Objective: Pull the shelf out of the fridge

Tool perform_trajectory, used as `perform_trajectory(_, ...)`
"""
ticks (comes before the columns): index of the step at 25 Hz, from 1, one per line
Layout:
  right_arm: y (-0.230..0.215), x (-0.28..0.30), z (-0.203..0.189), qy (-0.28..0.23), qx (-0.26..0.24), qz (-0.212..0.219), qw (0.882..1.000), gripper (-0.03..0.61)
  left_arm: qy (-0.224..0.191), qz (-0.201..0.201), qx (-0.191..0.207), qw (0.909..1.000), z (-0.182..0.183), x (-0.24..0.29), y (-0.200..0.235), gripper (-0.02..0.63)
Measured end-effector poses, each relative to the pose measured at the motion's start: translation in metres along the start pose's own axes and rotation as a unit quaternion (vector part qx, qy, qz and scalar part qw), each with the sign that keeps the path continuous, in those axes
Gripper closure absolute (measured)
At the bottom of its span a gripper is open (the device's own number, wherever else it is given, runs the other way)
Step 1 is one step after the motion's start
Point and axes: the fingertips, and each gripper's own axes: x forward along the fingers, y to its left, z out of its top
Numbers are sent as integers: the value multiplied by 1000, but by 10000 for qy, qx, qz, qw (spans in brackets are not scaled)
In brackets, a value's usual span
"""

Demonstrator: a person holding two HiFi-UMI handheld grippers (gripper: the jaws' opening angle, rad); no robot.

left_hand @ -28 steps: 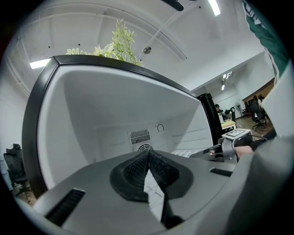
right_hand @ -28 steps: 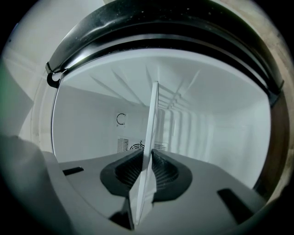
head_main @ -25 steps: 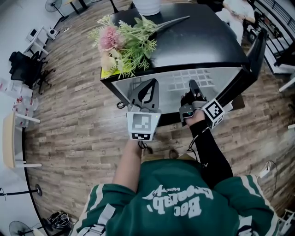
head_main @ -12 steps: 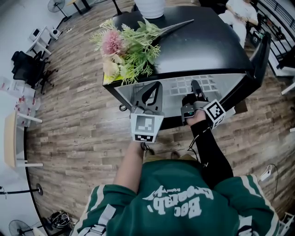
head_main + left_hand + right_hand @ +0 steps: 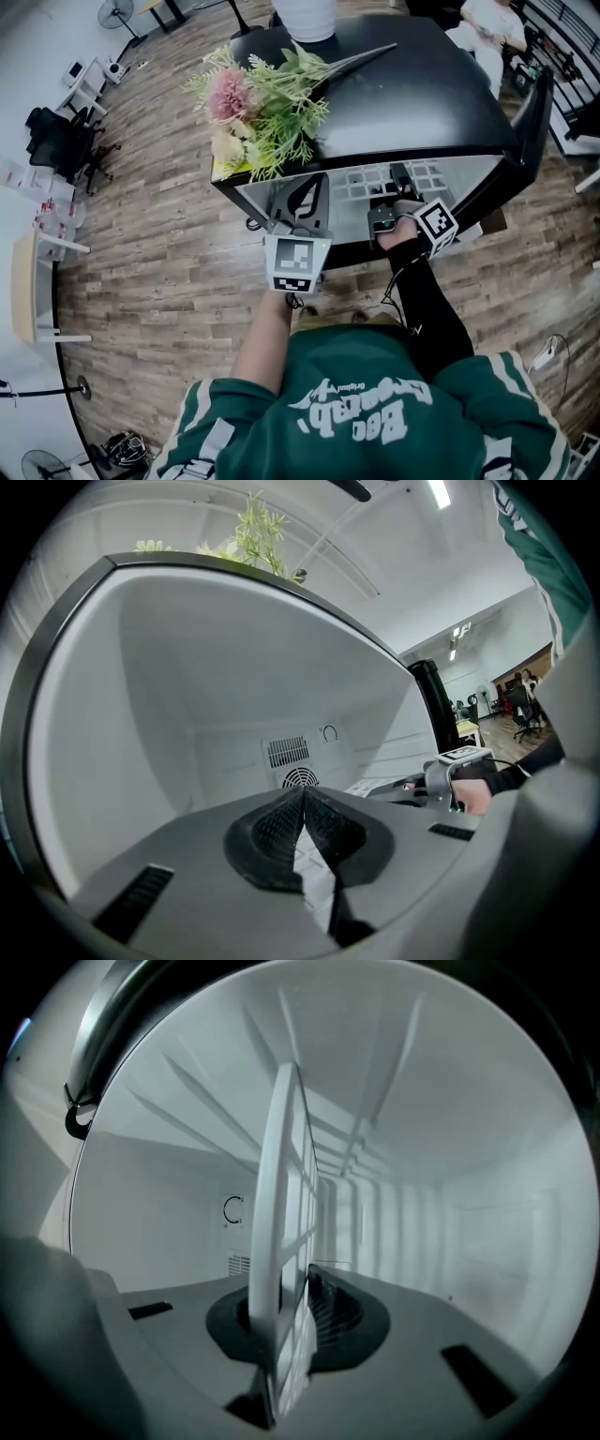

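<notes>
A small black fridge (image 5: 412, 84) stands open, its white inside facing me. The white grid shelf (image 5: 361, 183) lies across the inside. My right gripper (image 5: 400, 180) reaches in at the right and is shut on the shelf's front edge; in the right gripper view the shelf (image 5: 281, 1204) runs edge-on between the pads of my right gripper (image 5: 291, 1307). My left gripper (image 5: 300, 192) is at the left of the opening, shut with its pads touching at the tips. From my left gripper (image 5: 302, 794) I see white grid below the jaws and nothing gripped.
Artificial flowers (image 5: 258, 98) and a white pot (image 5: 305, 14) sit on the fridge top. The black door (image 5: 530, 112) hangs open at the right. A round vent (image 5: 298, 778) is on the fridge's back wall. A black office chair (image 5: 56, 141) stands far left on the wooden floor.
The fridge sits lower in the head view than a second ago, and both grippers reach slightly further into the opening. The right gripper's hold on the shelf is the same.
</notes>
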Motion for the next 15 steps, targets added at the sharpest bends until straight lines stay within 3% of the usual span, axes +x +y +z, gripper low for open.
perform_trajectory(15,0,5,3,-227,21,51,9997,531,32,-123,-7,9999,-2,5,-5,597)
